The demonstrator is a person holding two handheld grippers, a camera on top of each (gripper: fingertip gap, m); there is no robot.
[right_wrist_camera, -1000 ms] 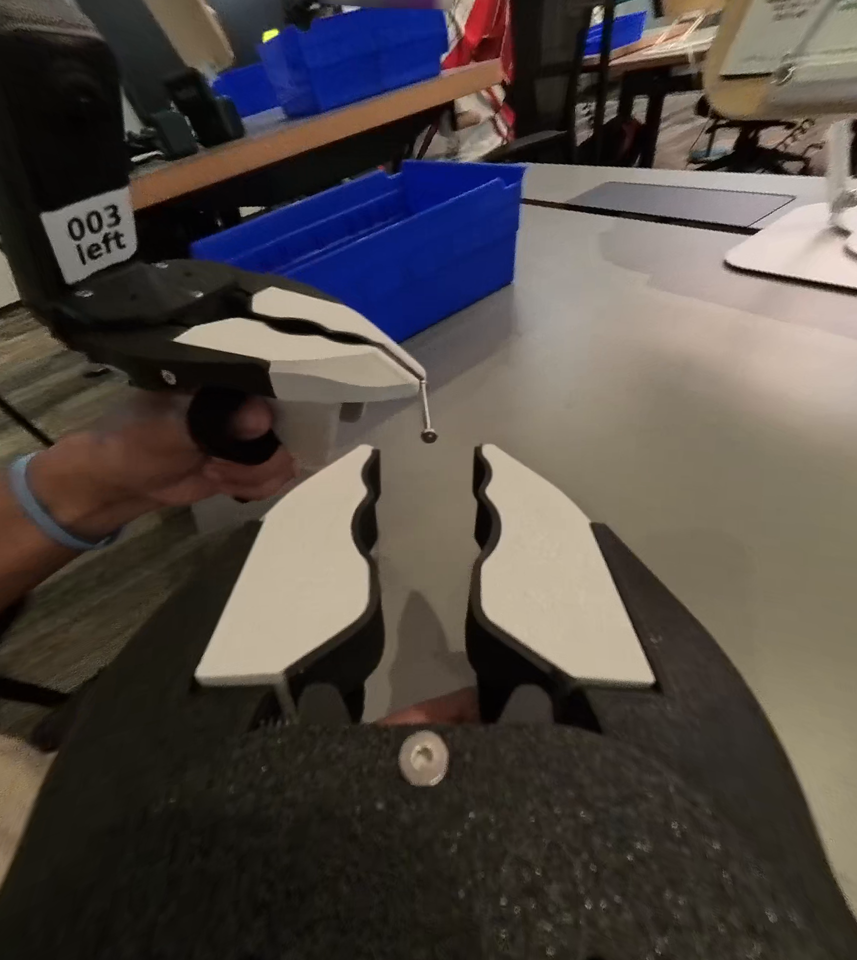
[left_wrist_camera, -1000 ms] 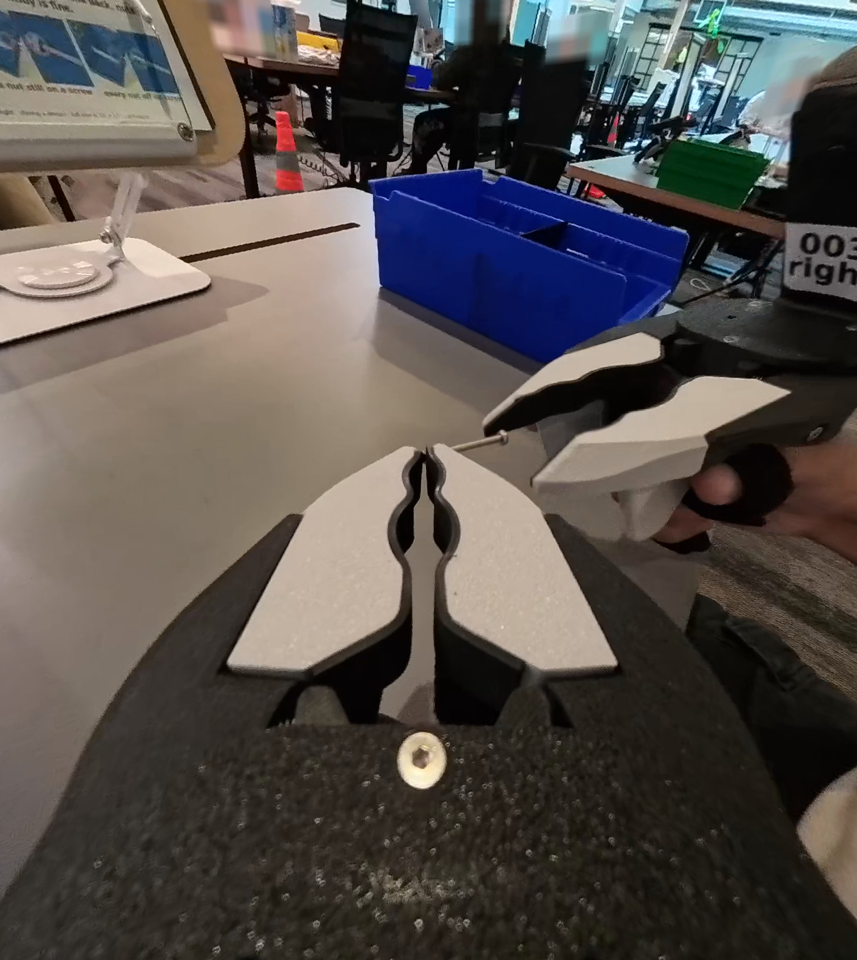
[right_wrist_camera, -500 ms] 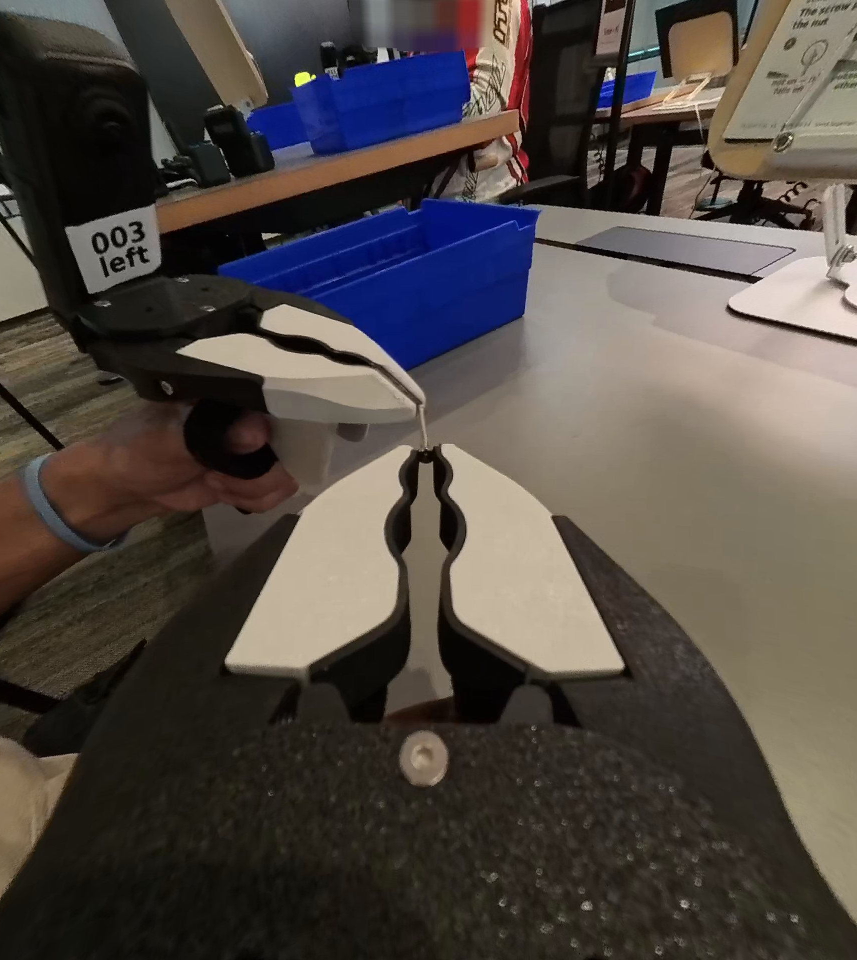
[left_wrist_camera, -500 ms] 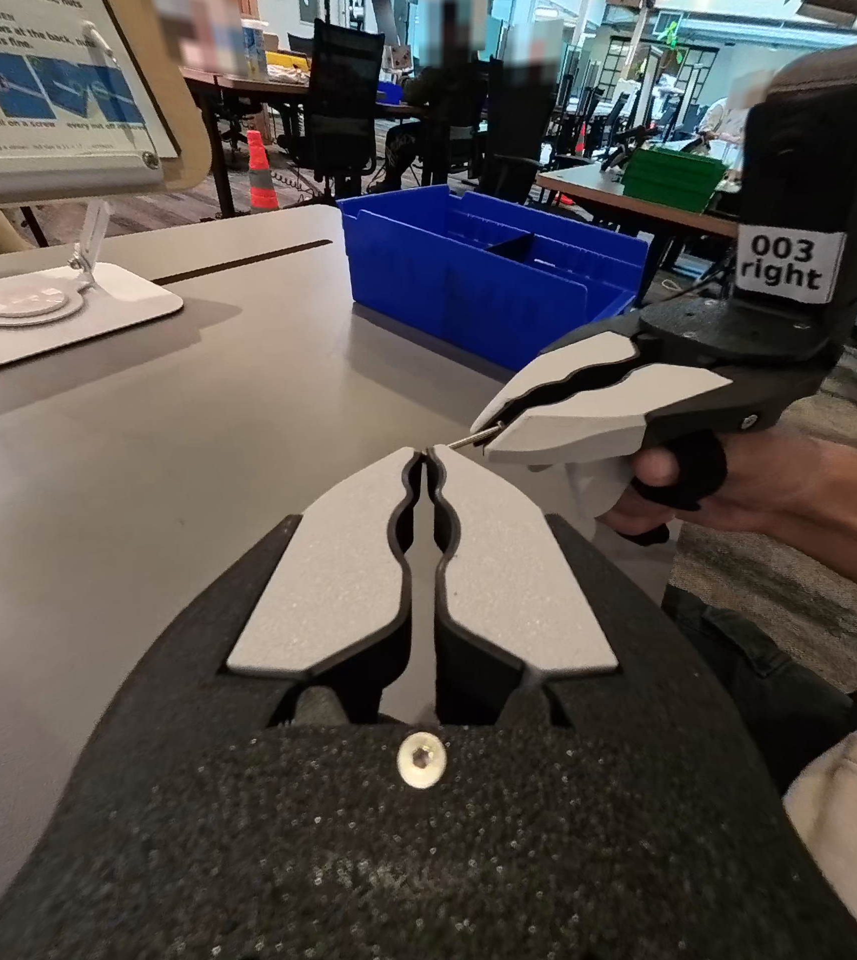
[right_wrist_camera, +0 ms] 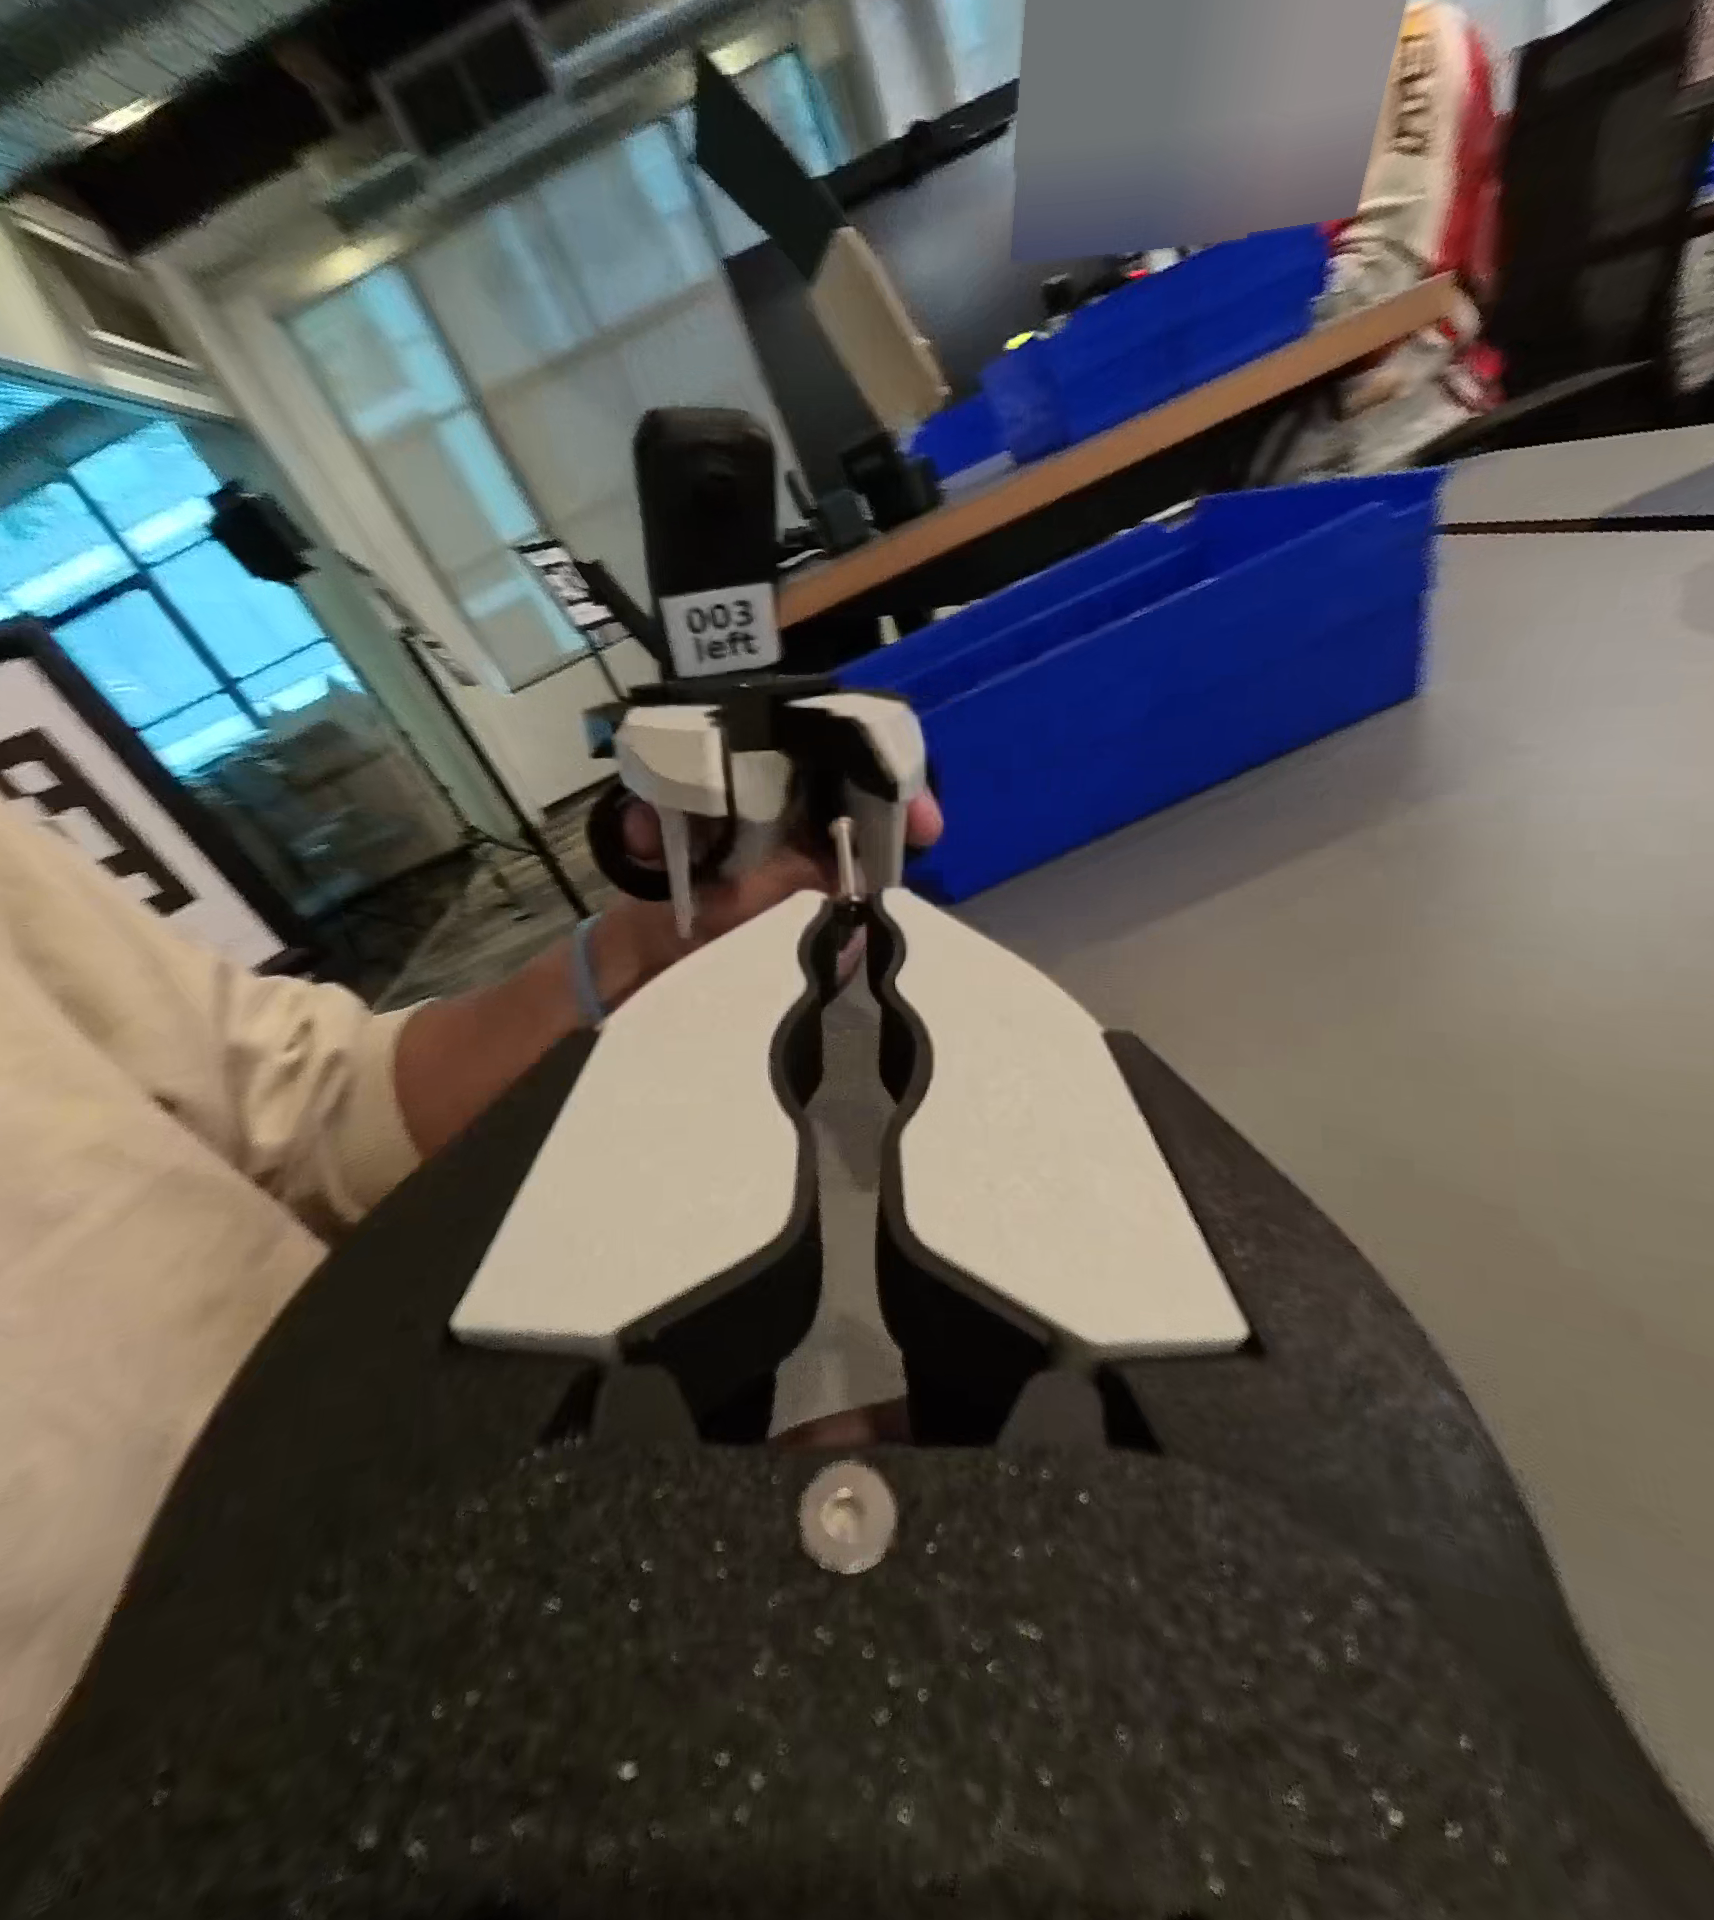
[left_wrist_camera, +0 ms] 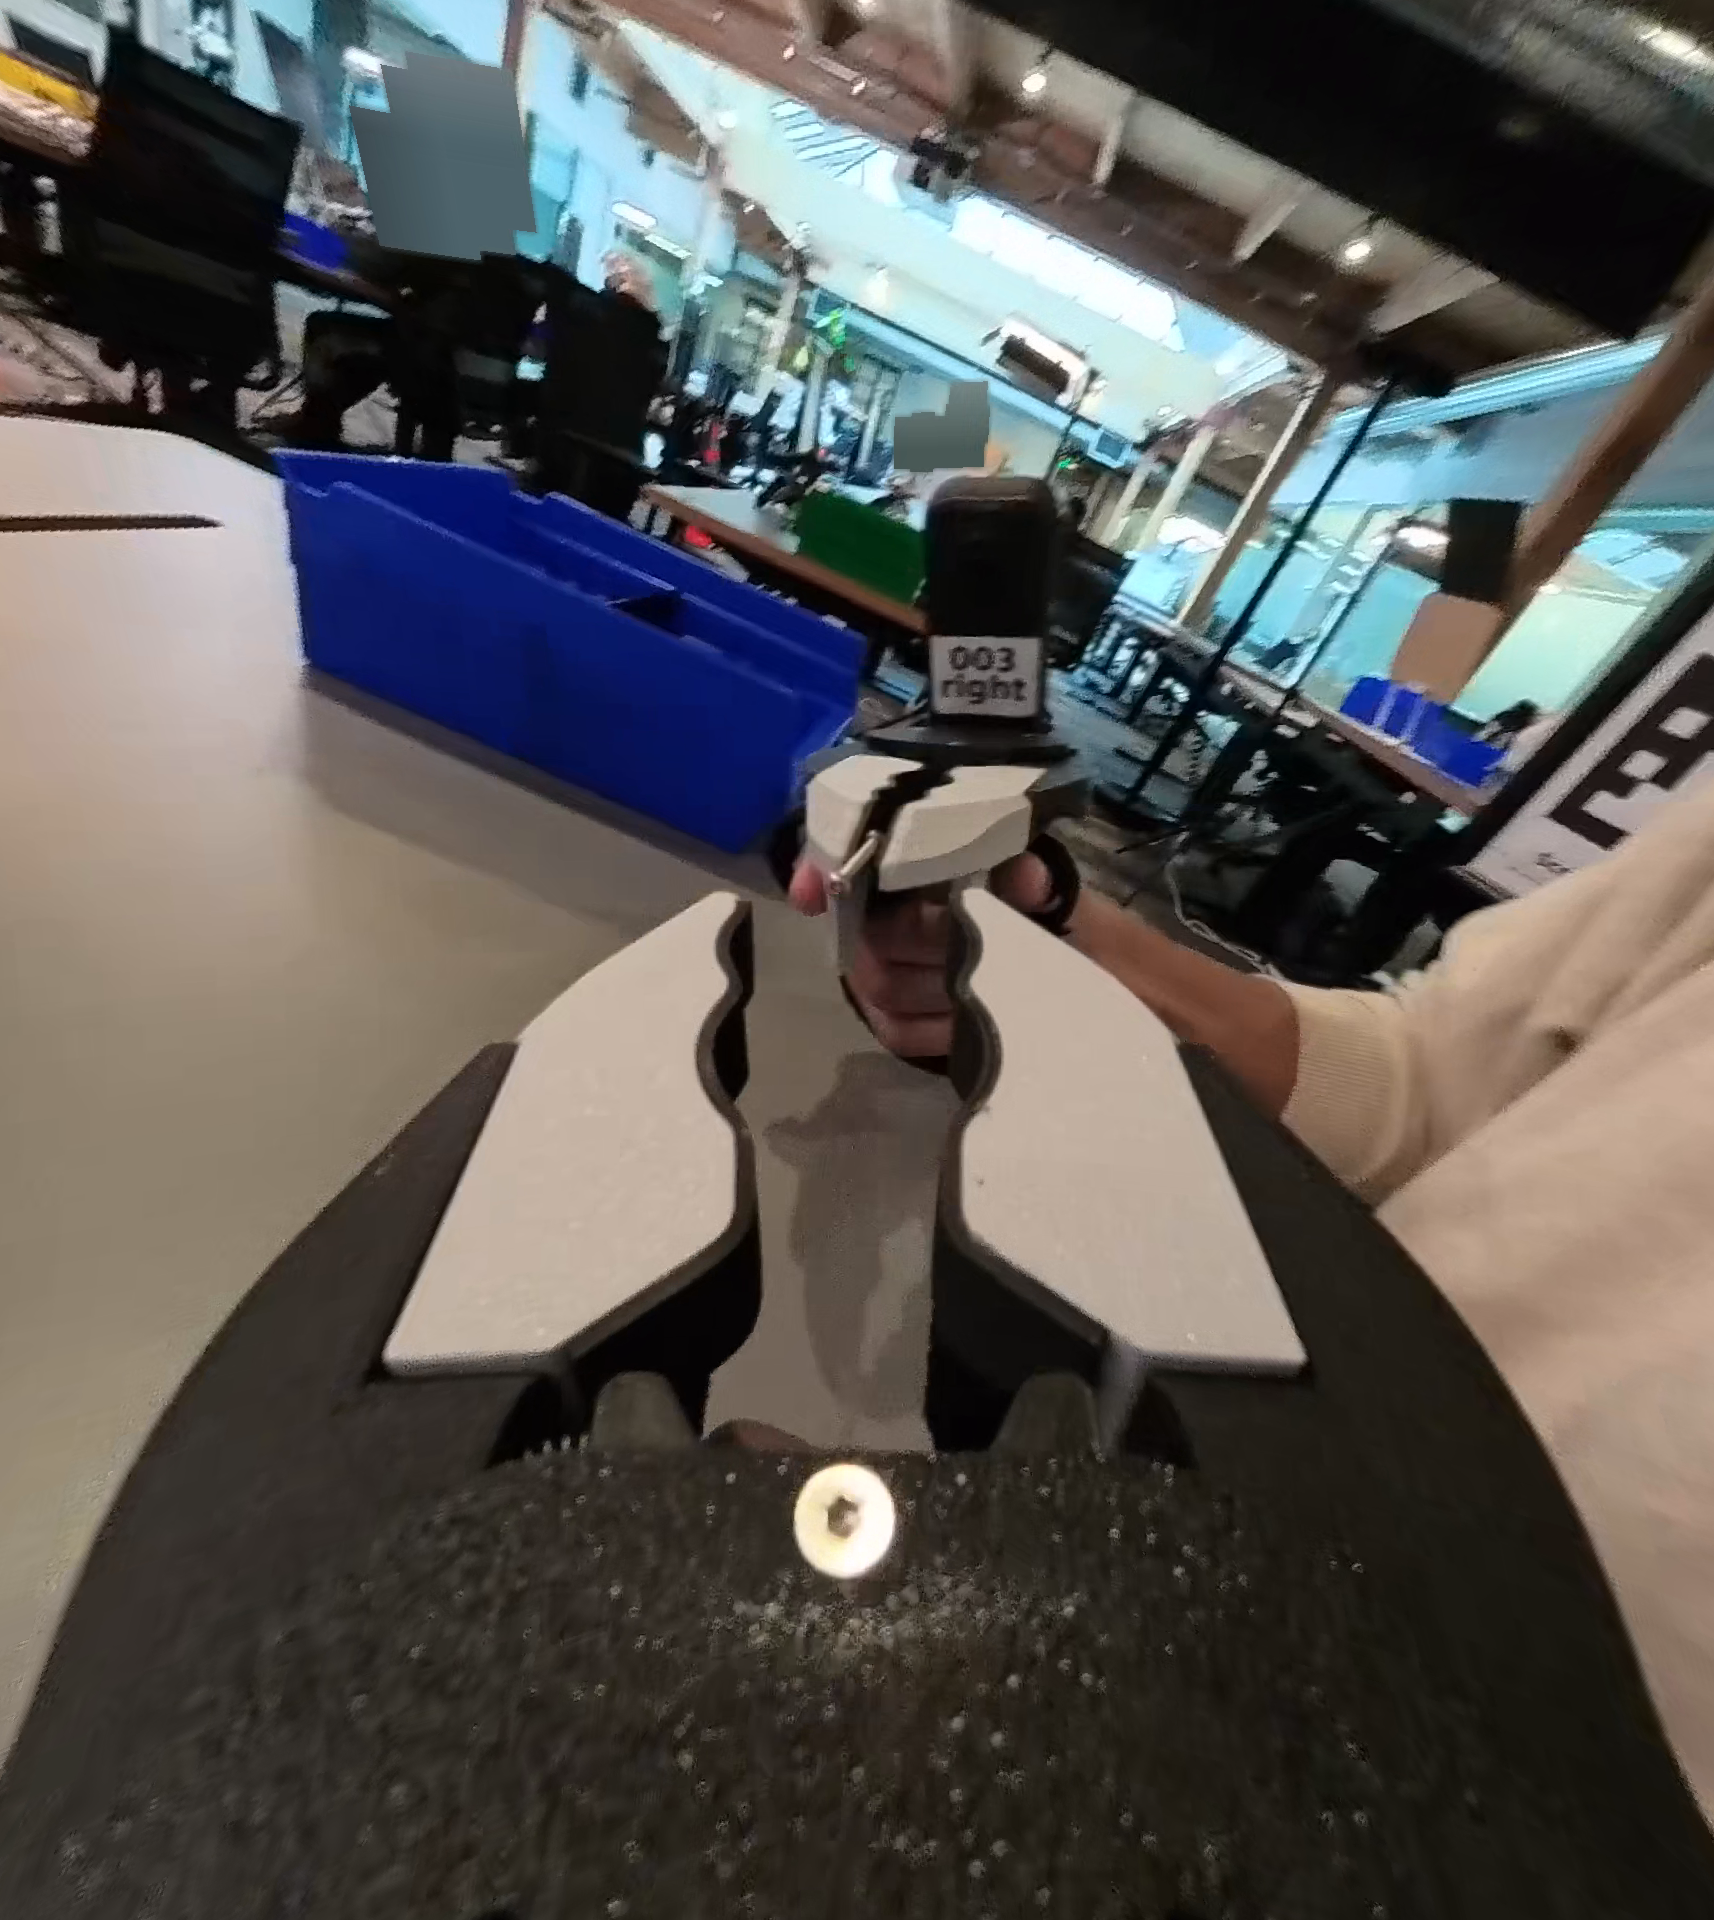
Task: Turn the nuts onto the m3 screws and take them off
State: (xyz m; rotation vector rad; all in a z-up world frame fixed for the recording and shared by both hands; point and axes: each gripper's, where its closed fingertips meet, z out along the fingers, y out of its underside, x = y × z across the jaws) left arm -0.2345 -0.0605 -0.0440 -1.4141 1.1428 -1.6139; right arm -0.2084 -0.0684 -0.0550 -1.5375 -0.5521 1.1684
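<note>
My right gripper (right_wrist_camera: 848, 902) is shut on a thin metal m3 screw (right_wrist_camera: 844, 862), which sticks out past its tips toward the left gripper. In the left wrist view the right gripper (left_wrist_camera: 879, 821) faces me with the screw (left_wrist_camera: 851, 862) poking out of its closed jaws. My left gripper (left_wrist_camera: 853, 925) is open and empty, its fingers (left_wrist_camera: 624, 1122) wide apart just short of the screw. In the right wrist view the left gripper (right_wrist_camera: 780, 873) shows open behind the screw. I cannot tell whether a nut is on the screw.
A blue plastic bin (left_wrist_camera: 541, 665) stands on the grey table (left_wrist_camera: 105, 935) beyond the grippers; it also shows in the right wrist view (right_wrist_camera: 1196, 665). A white board with black marks (left_wrist_camera: 1684, 748) stands off the table. The person's cream sleeves fill the near sides.
My left gripper has opened and let go of the screw. My right gripper, which closed on the screw half a second ago, now holds it alone. Both grippers have swung to face each other.
</note>
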